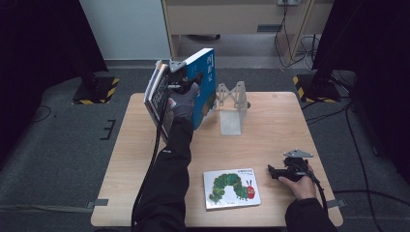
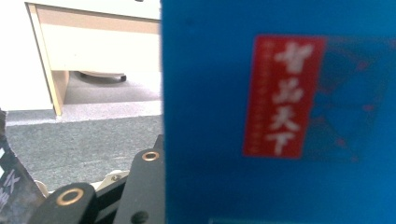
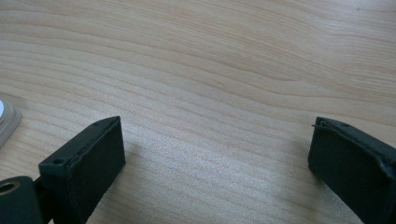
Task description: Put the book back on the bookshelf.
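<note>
While left gripper (image 1: 180, 83) clamps stack of books (image 1: 186, 89) above far left part of table (image 1: 270, 130), jaws grasp blue book and darker ones beside it, stack tilted, lifted. Blue cover (image 2: 280, 116) with red label close against left jaw in left gripper view. Metal bookend (image 1: 232, 108) just right of stack, upright. Right gripper (image 1: 273, 171) low near right front of table, jaws released, bare wood between. Caterpillar book (image 1: 231, 187) flat, just left of right gripper.
</note>
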A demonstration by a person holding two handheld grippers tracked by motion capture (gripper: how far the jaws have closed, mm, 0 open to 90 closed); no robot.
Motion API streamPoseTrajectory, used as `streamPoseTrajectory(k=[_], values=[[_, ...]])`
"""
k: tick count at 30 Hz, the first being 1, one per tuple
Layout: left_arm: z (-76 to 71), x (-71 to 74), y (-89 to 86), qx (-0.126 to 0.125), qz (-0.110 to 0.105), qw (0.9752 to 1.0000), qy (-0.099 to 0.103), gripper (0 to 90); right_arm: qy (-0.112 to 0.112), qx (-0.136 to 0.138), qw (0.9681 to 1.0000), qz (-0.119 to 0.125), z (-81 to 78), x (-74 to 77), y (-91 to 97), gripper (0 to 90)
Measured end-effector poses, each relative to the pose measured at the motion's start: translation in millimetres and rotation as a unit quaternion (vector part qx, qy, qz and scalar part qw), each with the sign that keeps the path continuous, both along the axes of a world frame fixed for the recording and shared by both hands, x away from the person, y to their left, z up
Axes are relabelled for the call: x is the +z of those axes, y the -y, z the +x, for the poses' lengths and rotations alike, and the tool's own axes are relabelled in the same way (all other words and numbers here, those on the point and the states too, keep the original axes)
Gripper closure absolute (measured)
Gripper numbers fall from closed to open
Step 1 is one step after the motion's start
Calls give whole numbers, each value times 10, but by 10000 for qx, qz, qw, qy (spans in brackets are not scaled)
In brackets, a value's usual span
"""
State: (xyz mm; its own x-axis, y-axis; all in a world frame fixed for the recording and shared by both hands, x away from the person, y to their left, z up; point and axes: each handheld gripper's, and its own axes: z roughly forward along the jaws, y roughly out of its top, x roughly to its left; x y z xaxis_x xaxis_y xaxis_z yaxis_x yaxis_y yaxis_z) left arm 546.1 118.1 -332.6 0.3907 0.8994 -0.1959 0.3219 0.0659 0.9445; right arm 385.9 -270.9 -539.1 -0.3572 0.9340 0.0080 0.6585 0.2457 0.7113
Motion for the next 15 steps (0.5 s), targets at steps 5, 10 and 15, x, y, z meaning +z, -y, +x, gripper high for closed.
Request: streamPoseTrajectory(k=[5, 10, 15], values=[[27, -71, 51, -35, 67, 10000, -60, 611, 0, 1, 10000, 0, 0, 0, 0, 42], [42, -202, 68, -36, 6, 9999, -138, 611, 1, 1, 10000, -1, 0, 0, 0, 42], [42, -287, 84, -39, 100, 9997, -203, 611, 1, 3, 10000, -3, 0, 0, 0, 42]])
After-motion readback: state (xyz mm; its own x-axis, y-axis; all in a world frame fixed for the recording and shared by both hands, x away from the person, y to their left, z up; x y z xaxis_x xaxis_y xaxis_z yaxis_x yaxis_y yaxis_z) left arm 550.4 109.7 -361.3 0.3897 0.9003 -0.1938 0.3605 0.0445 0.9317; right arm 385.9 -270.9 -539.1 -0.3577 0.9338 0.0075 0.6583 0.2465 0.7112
